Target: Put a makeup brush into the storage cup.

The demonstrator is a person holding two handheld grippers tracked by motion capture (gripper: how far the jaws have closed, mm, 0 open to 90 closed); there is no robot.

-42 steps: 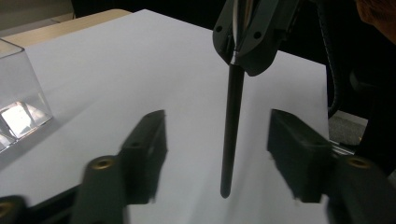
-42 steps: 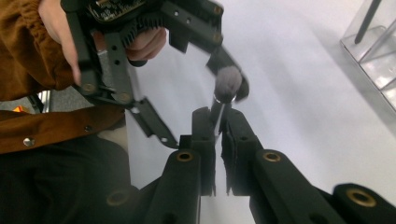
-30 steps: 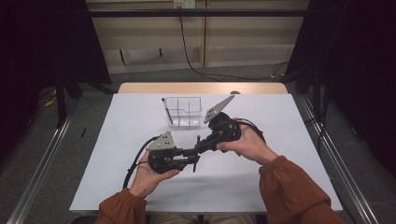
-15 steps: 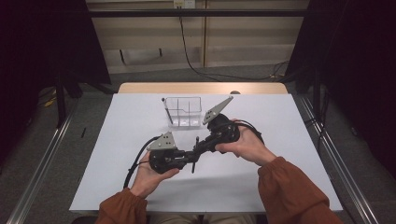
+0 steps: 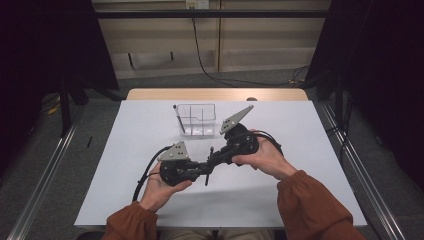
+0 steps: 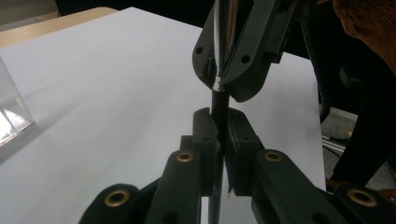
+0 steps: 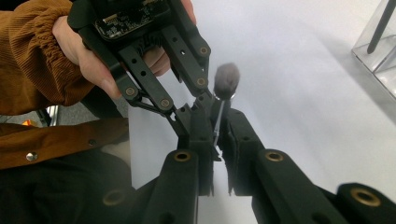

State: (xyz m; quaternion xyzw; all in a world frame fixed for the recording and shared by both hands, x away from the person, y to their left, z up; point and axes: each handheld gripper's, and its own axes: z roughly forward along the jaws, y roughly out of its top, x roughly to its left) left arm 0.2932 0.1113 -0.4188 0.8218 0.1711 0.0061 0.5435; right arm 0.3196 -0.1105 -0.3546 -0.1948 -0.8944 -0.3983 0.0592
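Both grippers meet at table centre over the white sheet, each clamped on the same makeup brush. Left gripper, near at about 7 o'clock of the meeting point, has its jaws just closed onto the dark handle; in the left gripper view the pads pinch it from both sides. Right gripper, coming in from about 2 o'clock, is shut narrow on the silver ferrule, with the soft bristle tuft standing beyond the jaws in the right gripper view. Judgement: this reads as a hand-over, brush passing between grippers. To do it well, confirm one grip is firm before the other lets go, release slowly, and pull the freed gripper straight back along the brush axis so the thin handle does not twist or slip; keep the bristles uncrushed. Farther off, at 12 o'clock, the clear divided organizer stands well apart, with another slim dark stick upright in its left compartment. That stick and the inner partitions are the likely obstacles when lowering the brush in. Beyond, the wooden table edge.
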